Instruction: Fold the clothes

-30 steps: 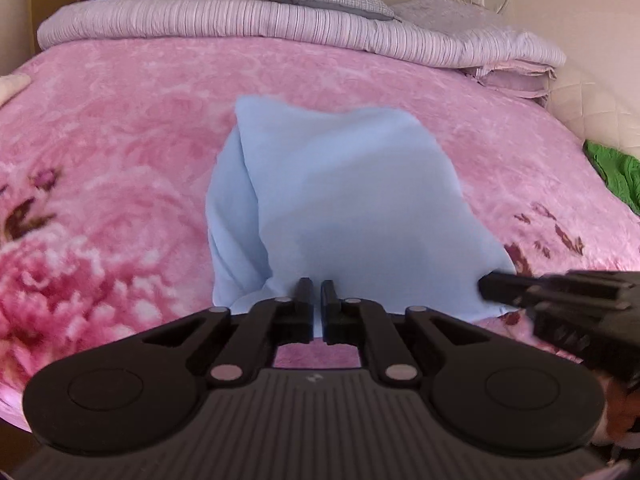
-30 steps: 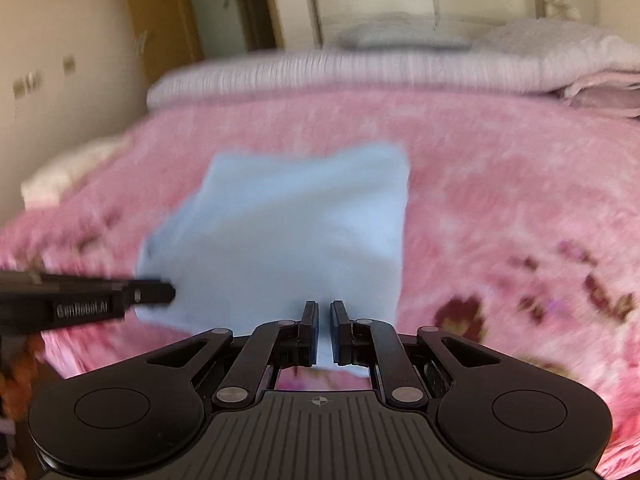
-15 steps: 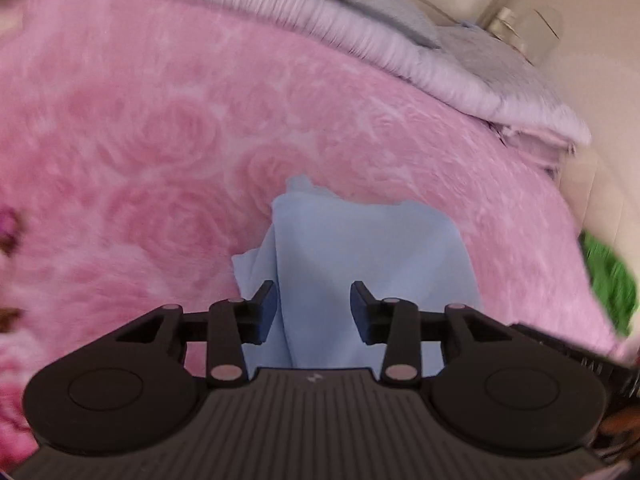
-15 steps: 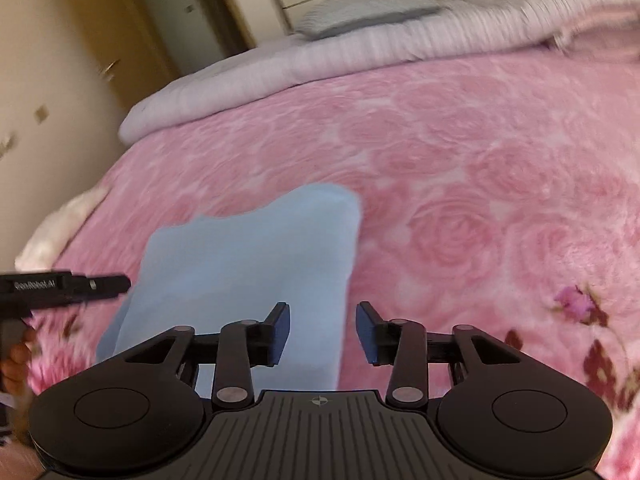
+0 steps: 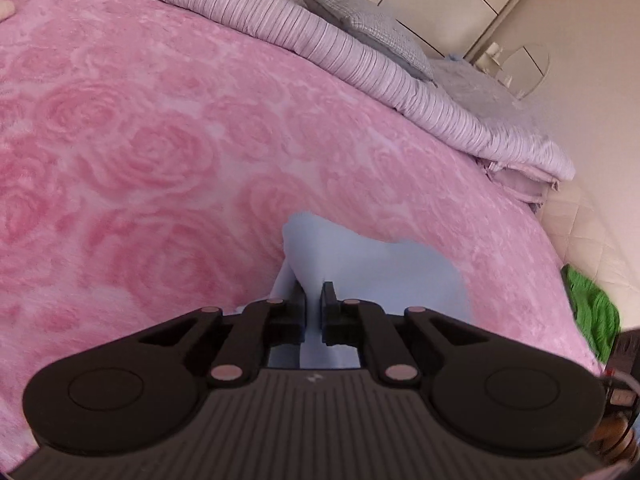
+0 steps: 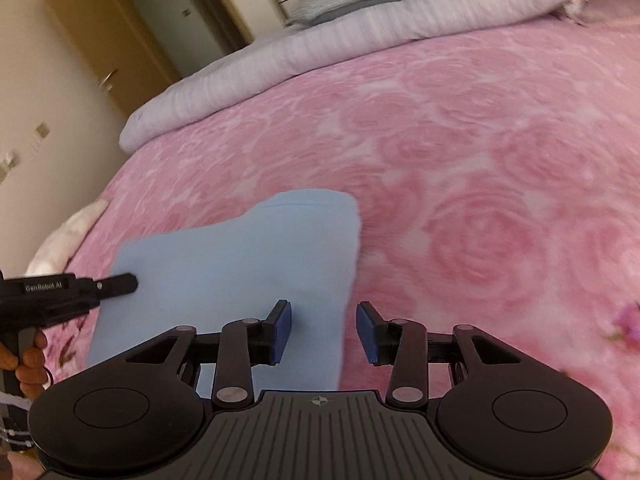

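At lower centre of the left view: left gripper (image 5: 313, 300), jaws nearly together, pinched on a fold of blue cloth (image 5: 380, 268). Lower centre of the right view: right gripper (image 6: 324, 330), jaws wide apart, empty, above cloth's near right edge. Beneath: pink rose blanket (image 6: 460, 168). Upper frame: striped quilt (image 5: 320, 36), grey pillow (image 5: 376, 24).

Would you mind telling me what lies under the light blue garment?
The light blue garment lies on the pink rose-patterned blanket, which shows all around it. Whatever is directly beneath the garment is covered.
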`<state>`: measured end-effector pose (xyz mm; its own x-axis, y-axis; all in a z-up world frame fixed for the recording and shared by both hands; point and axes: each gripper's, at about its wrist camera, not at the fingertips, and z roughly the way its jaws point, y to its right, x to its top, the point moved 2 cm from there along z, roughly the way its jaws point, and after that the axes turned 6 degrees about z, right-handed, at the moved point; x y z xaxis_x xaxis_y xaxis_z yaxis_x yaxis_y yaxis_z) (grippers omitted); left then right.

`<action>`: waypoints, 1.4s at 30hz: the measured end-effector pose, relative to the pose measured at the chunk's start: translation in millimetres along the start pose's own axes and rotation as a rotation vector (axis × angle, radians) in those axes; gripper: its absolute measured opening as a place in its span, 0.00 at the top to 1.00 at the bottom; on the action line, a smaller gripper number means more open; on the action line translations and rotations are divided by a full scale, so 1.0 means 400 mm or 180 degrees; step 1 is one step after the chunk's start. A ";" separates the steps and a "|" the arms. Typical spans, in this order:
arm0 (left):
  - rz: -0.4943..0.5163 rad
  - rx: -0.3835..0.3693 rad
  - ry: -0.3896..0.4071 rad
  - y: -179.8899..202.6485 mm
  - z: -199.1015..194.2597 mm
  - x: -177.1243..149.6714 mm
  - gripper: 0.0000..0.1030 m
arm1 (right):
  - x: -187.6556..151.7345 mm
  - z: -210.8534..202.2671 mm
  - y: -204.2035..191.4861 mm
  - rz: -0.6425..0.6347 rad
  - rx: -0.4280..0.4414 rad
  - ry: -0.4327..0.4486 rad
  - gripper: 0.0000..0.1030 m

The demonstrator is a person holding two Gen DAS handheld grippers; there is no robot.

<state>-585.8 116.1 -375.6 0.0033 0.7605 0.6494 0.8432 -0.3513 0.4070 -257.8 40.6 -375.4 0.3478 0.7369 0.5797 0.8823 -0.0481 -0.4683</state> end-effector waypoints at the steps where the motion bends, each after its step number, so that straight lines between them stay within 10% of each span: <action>1: 0.0040 0.0071 -0.0077 0.001 0.013 -0.008 0.95 | -0.002 0.011 -0.011 -0.0066 -0.0020 -0.0015 0.60; 14: 0.0386 0.0340 0.0180 0.106 -0.172 -0.003 0.90 | -0.070 -0.141 -0.058 -0.0296 -0.0271 0.0202 0.60; 28: 0.0756 0.0728 -0.0317 0.239 -0.155 -0.251 0.95 | -0.280 -0.154 -0.176 -0.0933 -0.0465 -0.0095 0.60; 42: 0.1002 0.1197 -0.0265 0.361 -0.323 -0.289 0.85 | -0.304 -0.307 -0.205 -0.0518 -0.0634 0.0027 0.60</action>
<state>-533.9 -92.9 -309.1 0.3191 0.6955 0.6437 0.9298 -0.3613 -0.0705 -333.7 -128.0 -325.5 0.1979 0.7402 0.6426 0.9717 -0.0617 -0.2282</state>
